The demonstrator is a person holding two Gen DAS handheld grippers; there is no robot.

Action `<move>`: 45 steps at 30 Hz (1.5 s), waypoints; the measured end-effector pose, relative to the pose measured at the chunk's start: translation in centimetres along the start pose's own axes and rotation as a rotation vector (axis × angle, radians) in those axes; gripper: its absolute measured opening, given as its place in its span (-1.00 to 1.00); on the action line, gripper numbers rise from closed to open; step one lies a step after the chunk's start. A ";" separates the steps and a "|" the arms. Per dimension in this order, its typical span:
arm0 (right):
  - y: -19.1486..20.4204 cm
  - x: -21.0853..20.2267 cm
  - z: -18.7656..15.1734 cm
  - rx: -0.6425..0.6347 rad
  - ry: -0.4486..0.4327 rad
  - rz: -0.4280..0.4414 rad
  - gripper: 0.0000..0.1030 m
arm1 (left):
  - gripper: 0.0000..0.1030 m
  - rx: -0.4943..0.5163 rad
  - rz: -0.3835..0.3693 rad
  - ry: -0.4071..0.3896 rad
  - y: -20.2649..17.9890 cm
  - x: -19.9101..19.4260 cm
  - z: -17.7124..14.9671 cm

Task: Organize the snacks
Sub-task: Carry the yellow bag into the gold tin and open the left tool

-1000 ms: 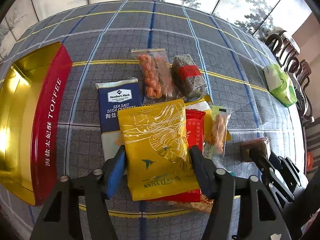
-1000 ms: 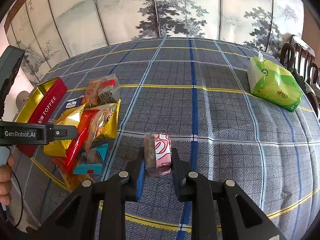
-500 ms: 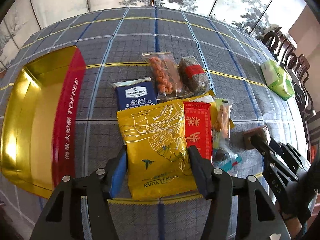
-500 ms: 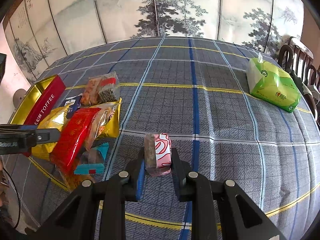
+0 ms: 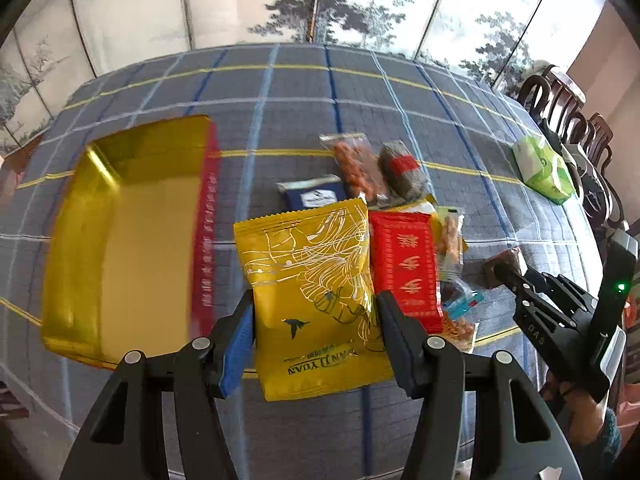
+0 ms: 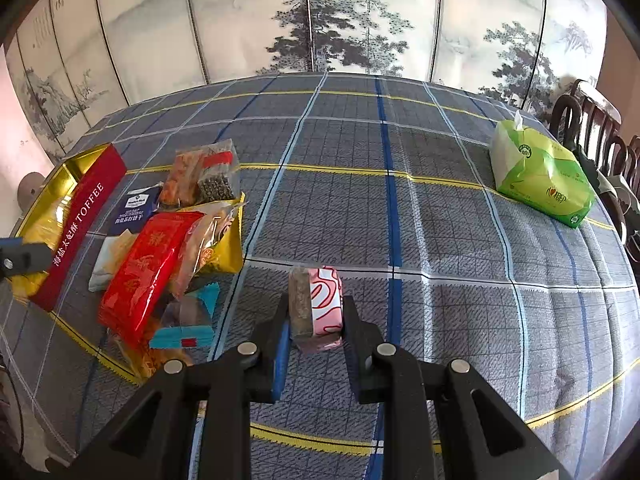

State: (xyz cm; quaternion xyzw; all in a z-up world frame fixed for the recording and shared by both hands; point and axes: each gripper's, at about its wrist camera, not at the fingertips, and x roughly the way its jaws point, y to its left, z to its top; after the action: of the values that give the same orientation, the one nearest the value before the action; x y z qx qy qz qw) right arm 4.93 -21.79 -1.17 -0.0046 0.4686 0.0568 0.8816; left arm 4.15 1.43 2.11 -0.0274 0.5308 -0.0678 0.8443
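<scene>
My left gripper (image 5: 316,312) is shut on a yellow snack bag (image 5: 312,280) and holds it lifted above the table, just right of the open gold and red toffee tin (image 5: 120,232). My right gripper (image 6: 314,316) is shut on a small pink-wrapped snack bar (image 6: 318,304), held low over the tablecloth right of the snack pile. The pile holds a red packet (image 6: 144,268), a blue cracker pack (image 6: 134,208), clear bags of orange twists (image 5: 354,164) and a dark cake with a red band (image 5: 402,170). The tin also shows at the left of the right wrist view (image 6: 76,216).
A green tissue pack (image 6: 540,176) lies at the far right of the plaid tablecloth (image 6: 400,208). Dark wooden chairs (image 5: 568,120) stand beyond the table's right edge. A painted folding screen (image 6: 320,20) stands behind the table.
My left gripper has lifted the yellow bag off the pile and pulled back and left, so the tin is now nearer its centre. The red packet is uncovered. My right gripper has stayed put.
</scene>
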 end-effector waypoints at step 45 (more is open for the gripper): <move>0.8 -2.4 2.0 0.066 -0.024 -0.102 -0.55 | 0.08 0.019 0.247 0.086 17.5 4.9 -1.7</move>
State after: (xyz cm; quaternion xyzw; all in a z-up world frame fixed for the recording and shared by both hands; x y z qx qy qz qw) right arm 5.17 -21.06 1.92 0.0013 0.4588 -0.0039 0.8885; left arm 6.21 18.13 -5.05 0.0491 0.5651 0.0307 0.8230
